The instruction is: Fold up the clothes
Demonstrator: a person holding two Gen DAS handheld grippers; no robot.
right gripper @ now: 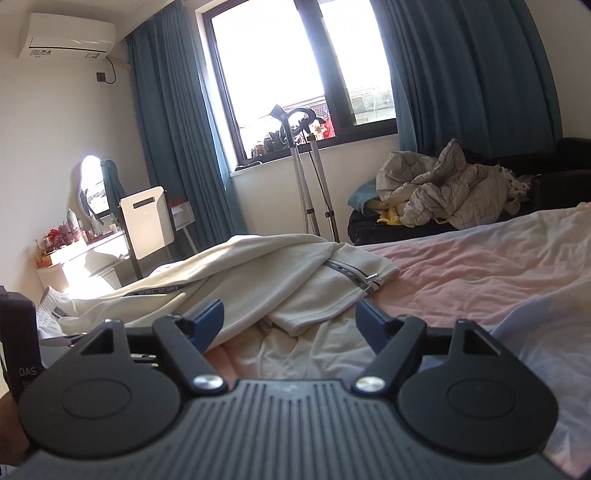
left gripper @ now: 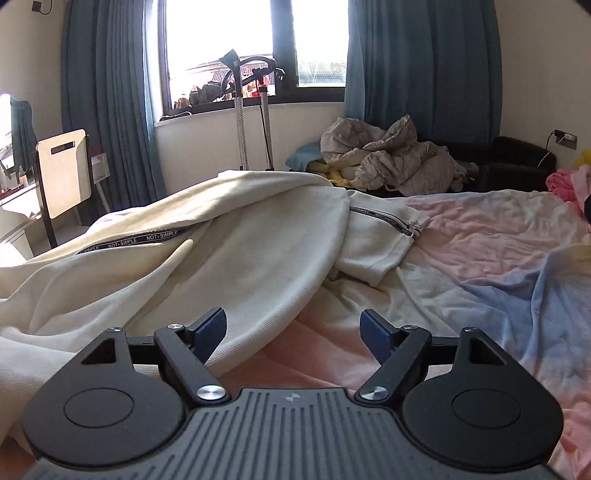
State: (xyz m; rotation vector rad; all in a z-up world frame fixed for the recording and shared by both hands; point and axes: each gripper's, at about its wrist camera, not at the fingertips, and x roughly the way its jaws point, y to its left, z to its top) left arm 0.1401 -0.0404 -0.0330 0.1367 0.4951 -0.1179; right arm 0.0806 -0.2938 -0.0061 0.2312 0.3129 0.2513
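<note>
Ok, I see the bed [left gripper: 480,236] w/ its pink-blue sheet, cream garment [left gripper: 229,251] sprawled over its left half, then my left claw [left gripper: 293,326] & right claw [right gripper: 290,319], both spread wide, gripping nothing, just short of it.

I am working in a lived-in bedroom at home: a bed [left gripper: 498,236] under a pink and blue sheet fills the lower frame, with blue curtains [right gripper: 170,122] flanking a bright window [right gripper: 280,66] above. An air conditioner [right gripper: 66,35] hangs upper left, a cluttered dressing table [right gripper: 85,243] with a mirror [right gripper: 90,184] stands mid-left, and crumpled bedding [right gripper: 443,192] is heaped at right.
</note>
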